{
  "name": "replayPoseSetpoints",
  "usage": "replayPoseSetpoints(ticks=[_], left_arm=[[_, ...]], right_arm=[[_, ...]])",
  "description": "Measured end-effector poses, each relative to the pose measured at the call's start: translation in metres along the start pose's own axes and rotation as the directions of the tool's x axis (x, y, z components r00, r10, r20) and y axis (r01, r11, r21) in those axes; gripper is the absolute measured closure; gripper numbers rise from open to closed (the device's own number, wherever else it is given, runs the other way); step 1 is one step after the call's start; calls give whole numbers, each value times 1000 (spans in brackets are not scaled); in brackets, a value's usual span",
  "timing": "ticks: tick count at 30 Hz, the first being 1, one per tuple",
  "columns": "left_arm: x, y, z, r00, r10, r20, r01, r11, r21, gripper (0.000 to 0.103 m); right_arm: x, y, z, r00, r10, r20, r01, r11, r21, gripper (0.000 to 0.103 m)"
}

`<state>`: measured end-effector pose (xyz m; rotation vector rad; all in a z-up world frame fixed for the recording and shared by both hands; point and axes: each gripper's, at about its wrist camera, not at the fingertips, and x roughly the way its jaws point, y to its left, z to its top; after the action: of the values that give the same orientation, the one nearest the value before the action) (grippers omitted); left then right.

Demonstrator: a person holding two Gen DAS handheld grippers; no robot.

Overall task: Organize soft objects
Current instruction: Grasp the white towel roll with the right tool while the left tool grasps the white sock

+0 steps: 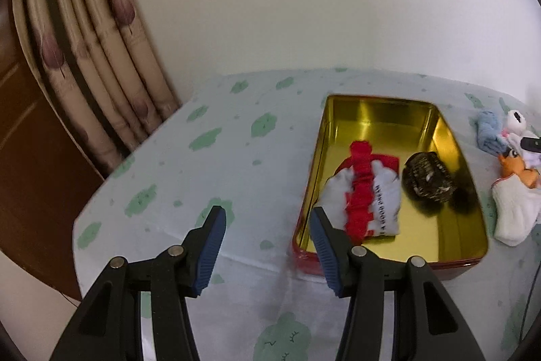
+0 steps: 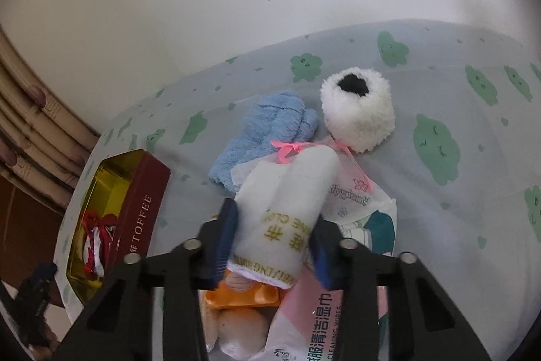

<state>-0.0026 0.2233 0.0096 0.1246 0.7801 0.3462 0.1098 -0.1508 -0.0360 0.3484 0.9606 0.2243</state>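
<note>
In the left wrist view, a curtain (image 1: 84, 56) hangs at the upper left, beside a white wall. The left gripper (image 1: 267, 219) sits at the bottom centre with jaws spread and nothing between them, over the cloud-print cloth (image 1: 203, 175). Right of centre lies the tin (image 1: 473, 254), gold inside, holding a red-and-white pouch (image 1: 363, 192) and a dark ball (image 1: 427, 176). At the right edge lie a blue towel (image 1: 487, 132) and a white sock (image 1: 514, 212).

In the right wrist view, the tin (image 2: 142, 208) stands at the lower left, marked TOFFEE. At centre the right gripper (image 2: 274, 225) pinches a white rolled cloth (image 2: 287, 202) between its blue pads. Behind it lie the blue towel (image 2: 267, 131) and a white fluffy toy (image 2: 358, 110). A wipes pack (image 2: 318, 320) fills the bottom centre.
</note>
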Motion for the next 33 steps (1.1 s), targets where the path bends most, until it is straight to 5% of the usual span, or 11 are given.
replayPoseSetpoints(ticks=[5,10,14,17,22,33], left_arm=[[-21,-8,13,997,-68,23,68,998,-4,50],[-45,-49,26,974,-223,40,220,973,68,50],[-59,-101,24,929,-370,21,361,915,180,48],[-61,-138,18,866,-499,-47,497,842,209,45],[-56,-182,11,796,-593,-125,604,763,229,45],[-28,-251,-11,818,-528,-229,576,753,318,45]], right_arm=[[-14,5,-1,998,-10,59,13,998,-63,81],[-44,10,-6,990,-49,132,67,989,-131,81],[-71,9,-17,982,-76,171,105,980,-168,81],[-88,5,-29,979,-88,183,122,975,-186,81],[-111,-7,-50,974,-105,200,142,973,-180,81],[-111,-42,-73,971,-96,218,120,988,-100,81]])
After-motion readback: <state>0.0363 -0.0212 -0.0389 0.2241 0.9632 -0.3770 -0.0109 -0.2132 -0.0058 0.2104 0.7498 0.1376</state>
